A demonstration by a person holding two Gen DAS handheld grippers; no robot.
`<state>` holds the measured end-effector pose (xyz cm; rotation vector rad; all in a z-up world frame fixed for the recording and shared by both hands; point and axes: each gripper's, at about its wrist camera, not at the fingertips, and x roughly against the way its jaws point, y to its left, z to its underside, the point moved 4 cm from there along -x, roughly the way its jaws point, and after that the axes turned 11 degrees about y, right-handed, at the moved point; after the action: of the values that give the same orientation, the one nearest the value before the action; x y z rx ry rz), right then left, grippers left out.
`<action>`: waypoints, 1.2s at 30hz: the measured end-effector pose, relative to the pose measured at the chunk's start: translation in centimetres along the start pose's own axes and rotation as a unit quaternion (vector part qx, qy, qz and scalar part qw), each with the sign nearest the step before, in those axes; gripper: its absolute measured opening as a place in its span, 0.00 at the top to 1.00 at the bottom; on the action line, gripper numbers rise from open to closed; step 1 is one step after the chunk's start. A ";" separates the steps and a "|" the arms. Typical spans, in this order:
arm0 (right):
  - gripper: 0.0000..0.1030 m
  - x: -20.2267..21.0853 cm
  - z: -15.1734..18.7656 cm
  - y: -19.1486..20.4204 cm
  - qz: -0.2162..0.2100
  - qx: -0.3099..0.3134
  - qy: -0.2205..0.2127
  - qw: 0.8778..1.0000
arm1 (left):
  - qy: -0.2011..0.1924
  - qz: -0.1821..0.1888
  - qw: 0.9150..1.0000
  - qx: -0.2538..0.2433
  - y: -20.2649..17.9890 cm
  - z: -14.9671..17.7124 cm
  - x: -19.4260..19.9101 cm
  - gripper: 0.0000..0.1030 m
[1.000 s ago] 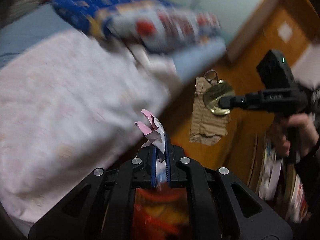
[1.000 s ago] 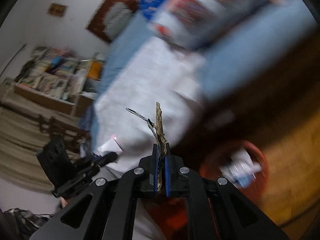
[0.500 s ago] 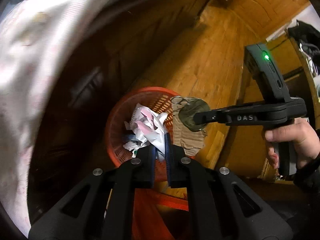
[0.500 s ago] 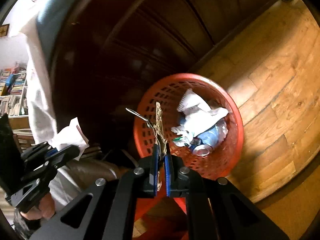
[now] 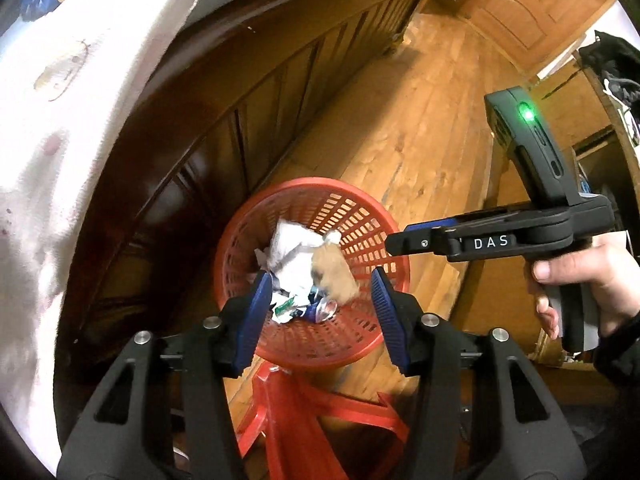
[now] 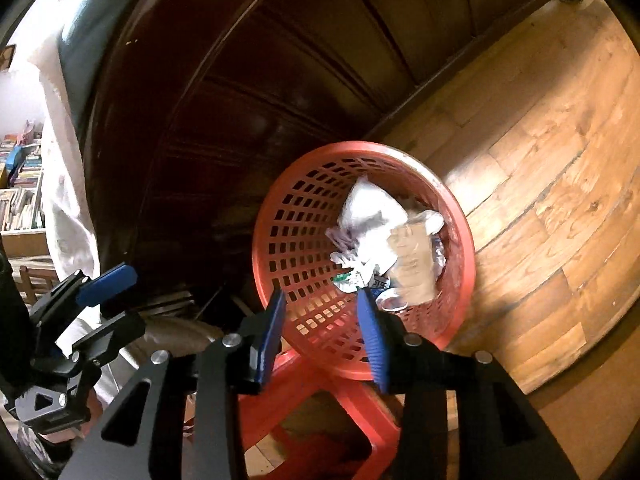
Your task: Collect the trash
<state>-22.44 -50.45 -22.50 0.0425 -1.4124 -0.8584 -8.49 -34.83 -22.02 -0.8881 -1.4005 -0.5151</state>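
Observation:
A red slotted plastic basket [image 5: 360,220] stands on the wooden floor beside the bed, also in the right wrist view [image 6: 304,208]. In it lie crumpled white paper [image 5: 290,252], a brown cardboard piece [image 5: 334,274] and a crushed can [image 5: 322,310]; the paper [image 6: 370,216] and cardboard [image 6: 412,264] look blurred. My left gripper [image 5: 318,308] is open and empty above the basket. My right gripper [image 6: 322,330] is open and empty above the basket's near rim; it also shows in the left wrist view [image 5: 404,240].
A dark wooden bed frame [image 5: 208,128] with a white sheet [image 5: 56,120] runs along the left. A red plastic stool [image 5: 316,412] stands below the grippers. Wooden floor [image 6: 552,184] stretches to the right. Bookshelves [image 6: 16,184] are at the far left.
Both grippers opened over the basket. The crumpled paper left the left gripper, the cardboard and can lid left the right gripper, and they dropped into the basket.

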 end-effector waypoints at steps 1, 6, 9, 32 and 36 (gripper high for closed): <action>0.62 -0.4 -0.1 0.1 0.004 0.001 -0.002 1.000 | -0.004 -0.001 1.000 0.001 0.0 0.0 0.3 0.50; 0.60 1.2 -0.7 2.8 0.031 0.040 -0.028 0.998 | -0.043 -0.023 0.998 0.037 1.0 0.0 3.7 0.50; 0.51 3.8 -1.3 6.2 0.038 0.075 -0.053 0.995 | -0.081 -0.043 0.993 0.069 2.4 0.4 7.1 0.44; 0.11 13.5 -2.4 43.0 0.005 0.375 -0.192 0.907 | -0.316 -0.207 0.867 0.325 22.0 12.8 30.4 0.24; 0.07 11.7 -2.1 46.7 0.002 0.390 -0.192 0.901 | -0.323 -0.214 0.852 0.352 24.4 14.5 30.6 0.24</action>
<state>1.42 -24.69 10.45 0.5039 -2.0597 -0.2470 5.65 -3.29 1.33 -0.1158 -2.2266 0.0291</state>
